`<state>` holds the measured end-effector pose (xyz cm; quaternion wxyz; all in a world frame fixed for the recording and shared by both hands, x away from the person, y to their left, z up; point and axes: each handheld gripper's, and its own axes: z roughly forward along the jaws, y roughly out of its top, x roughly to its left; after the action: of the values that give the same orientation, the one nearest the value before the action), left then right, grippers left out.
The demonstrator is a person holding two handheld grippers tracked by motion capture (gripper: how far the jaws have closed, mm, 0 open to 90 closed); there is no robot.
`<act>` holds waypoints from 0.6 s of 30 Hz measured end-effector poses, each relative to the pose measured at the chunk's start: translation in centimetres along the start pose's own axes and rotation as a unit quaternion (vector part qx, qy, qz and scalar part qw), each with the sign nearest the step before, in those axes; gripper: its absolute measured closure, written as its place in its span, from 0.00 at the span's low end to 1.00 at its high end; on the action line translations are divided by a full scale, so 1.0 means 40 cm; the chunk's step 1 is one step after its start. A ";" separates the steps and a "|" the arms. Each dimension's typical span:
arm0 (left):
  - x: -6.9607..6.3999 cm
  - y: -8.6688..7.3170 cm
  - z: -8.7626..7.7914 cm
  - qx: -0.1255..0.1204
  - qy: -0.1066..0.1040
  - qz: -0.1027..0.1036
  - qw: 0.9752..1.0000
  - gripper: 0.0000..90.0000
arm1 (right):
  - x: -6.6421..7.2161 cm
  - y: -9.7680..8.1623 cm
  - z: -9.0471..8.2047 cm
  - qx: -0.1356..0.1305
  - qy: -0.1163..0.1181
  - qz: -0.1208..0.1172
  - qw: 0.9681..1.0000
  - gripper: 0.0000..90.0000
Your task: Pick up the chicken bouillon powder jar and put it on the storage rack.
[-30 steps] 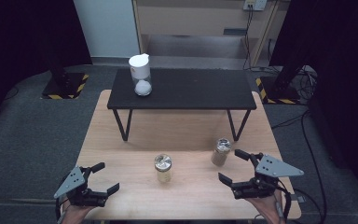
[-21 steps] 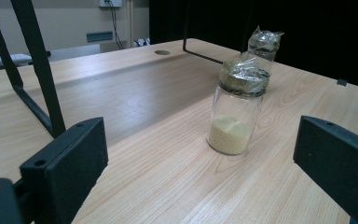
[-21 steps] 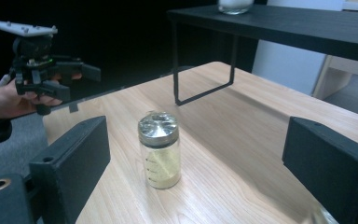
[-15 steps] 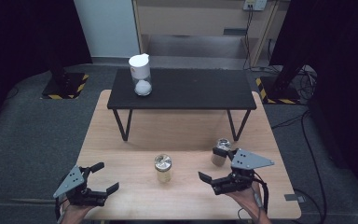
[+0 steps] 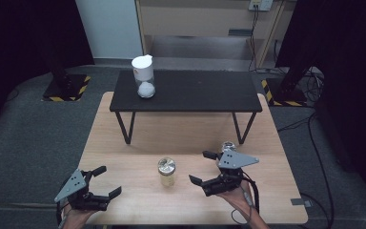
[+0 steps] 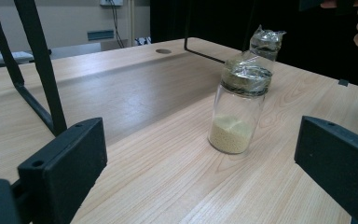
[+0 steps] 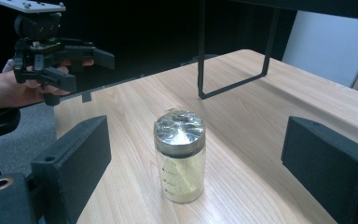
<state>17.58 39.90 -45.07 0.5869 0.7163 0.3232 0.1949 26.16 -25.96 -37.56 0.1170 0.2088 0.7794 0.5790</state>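
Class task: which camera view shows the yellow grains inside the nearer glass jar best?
The left gripper view: the jar stands side-on, grain layer plain. The right gripper view shows it beneath a glaring foil lid; the high view, mostly its lid.

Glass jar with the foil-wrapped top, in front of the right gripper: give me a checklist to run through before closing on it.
1. Right gripper jaws open wide enough for the jar: ok.
2. Glass jar with foil-wrapped top and yellowish grains upright on the light wooden table: ok.
3. Jar lined up between the right jaws in the right gripper view: ok, but still ahead of them, not between the pads.
4. Second foil-topped jar apart from the first: ok.
5. Left gripper apart from the jar, jaws open: ok.
6. Foil seal tight: cannot tell.
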 end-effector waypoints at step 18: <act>0.001 0.002 0.002 0.003 -0.003 0.002 1.000 0.01 | -0.021 -0.023 0.123 0.014 0.030 -0.009 0.999 0.11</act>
<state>17.68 39.84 -45.03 0.5852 0.7195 0.3204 0.1928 28.83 -22.36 -39.97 0.0957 0.1858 0.7923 0.5732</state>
